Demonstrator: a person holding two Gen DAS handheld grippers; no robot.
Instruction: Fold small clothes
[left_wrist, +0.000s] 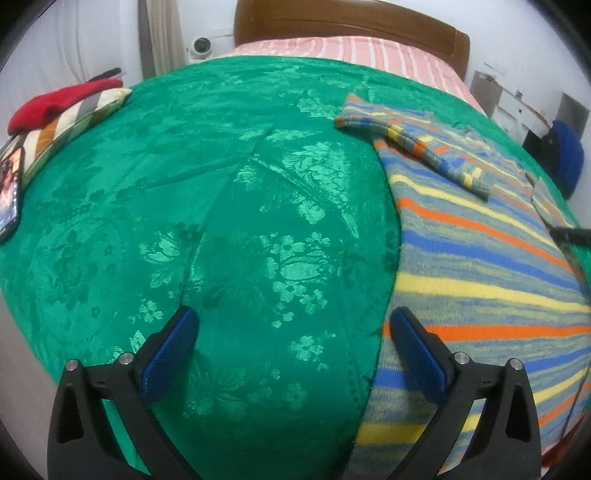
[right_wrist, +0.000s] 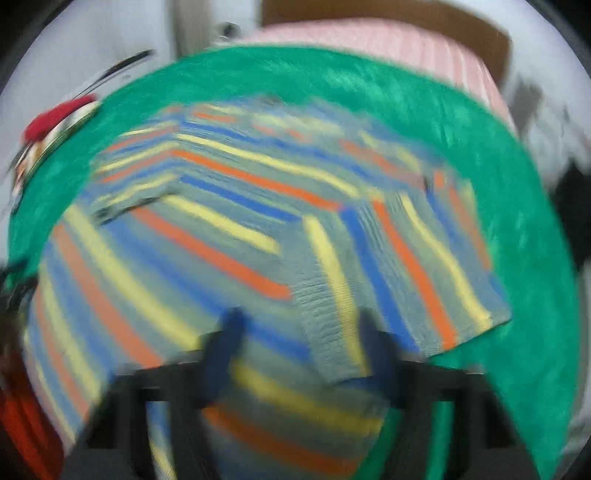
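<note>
The striped sweater lay right of the gaping, empty left claw, nearer the right claw (blurred, parted, apparently holding nothing) above it.

Green floral bedspread covers bed – pink striped sheet beyond, brown wooden headboard behind. Left edge: striped cushion, red cloth on top, phone just beside. Blue chair far right – white round device by wall.
</note>
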